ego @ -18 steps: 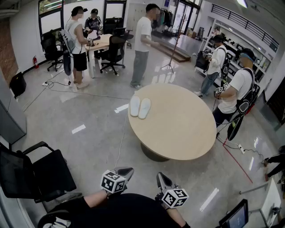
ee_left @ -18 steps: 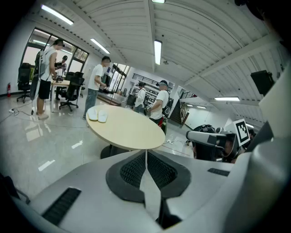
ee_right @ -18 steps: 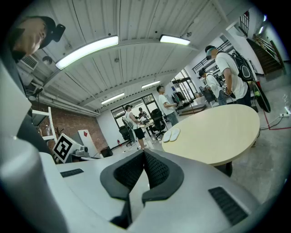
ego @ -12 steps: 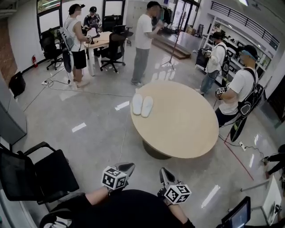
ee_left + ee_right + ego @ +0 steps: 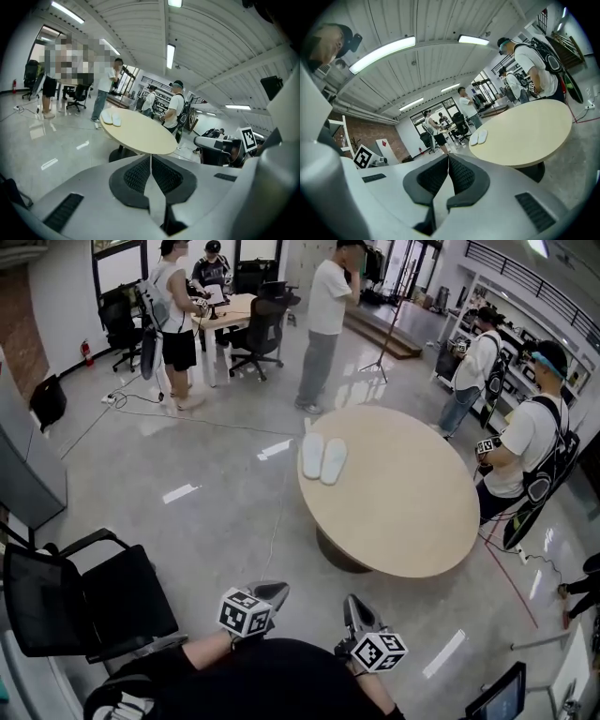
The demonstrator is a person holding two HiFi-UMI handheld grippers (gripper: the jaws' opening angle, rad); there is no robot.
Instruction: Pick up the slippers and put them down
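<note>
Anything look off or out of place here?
Only the white slippers: they lie side by side, neatly paired, on the round table near its far edge, an odd spot for footwear. Nothing looks spilled, tipped or damaged.

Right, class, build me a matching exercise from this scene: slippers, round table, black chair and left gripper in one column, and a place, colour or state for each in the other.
Column one:
1 slippers
2 round table
3 black chair
4 left gripper

Column two:
A shut, nothing in it
B beige
C side by side near the table's far edge
D lower left of the head view

Pairs: 1-C, 2-B, 3-D, 4-A
</note>
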